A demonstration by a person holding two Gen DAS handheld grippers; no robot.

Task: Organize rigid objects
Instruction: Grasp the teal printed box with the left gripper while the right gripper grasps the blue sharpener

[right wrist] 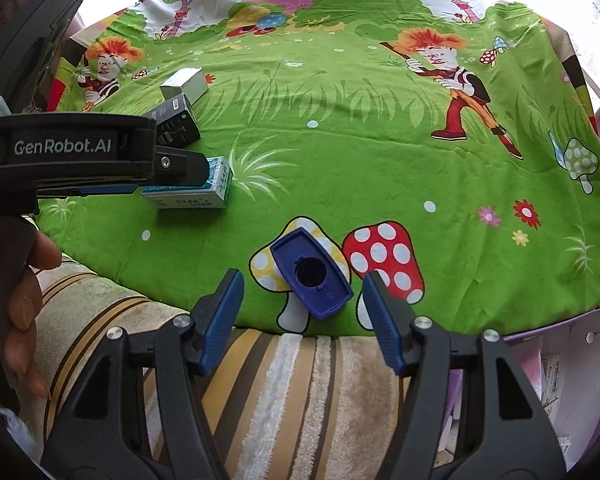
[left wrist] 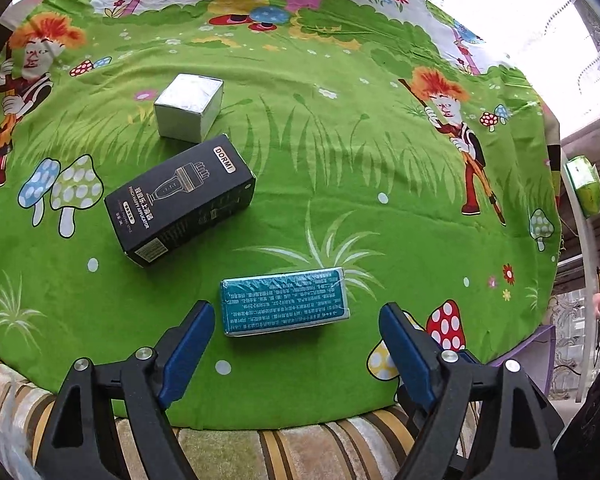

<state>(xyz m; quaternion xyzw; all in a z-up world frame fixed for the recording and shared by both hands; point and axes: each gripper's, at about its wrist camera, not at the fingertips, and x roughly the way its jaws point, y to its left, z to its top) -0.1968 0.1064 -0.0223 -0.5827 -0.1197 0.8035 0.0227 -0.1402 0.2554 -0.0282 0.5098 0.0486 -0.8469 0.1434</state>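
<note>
Showing two hand-held claws above a green cartoon-print cloth [left wrist: 340, 168]. Left claw [left wrist: 296, 312]: jaws spread wide and empty, with the teal box [left wrist: 284, 300] lying flat on the cloth just ahead of the fingertips and between their lines, touching neither pad. Beyond it, up and to the left, lie the black carton [left wrist: 180, 200] and, farther still, the silver box [left wrist: 188, 106], the two close together. Right claw [right wrist: 304, 292]: jaws parted and holding nothing; the blue plastic cap [right wrist: 310, 274] rests between the tips, open side up, tilted, with its lower corner near the right-hand pad, though contact cannot be judged.

Handling, as estimated: the teal box is film-wrapped card, probably light, stiff and somewhat slippery; its two long sides offer the best purchase, across the narrow width. The cap appears to be hard moulded plastic, light and rigid; its flat outer walls should take the pads, a skewed bite risking twist or escape.
</note>
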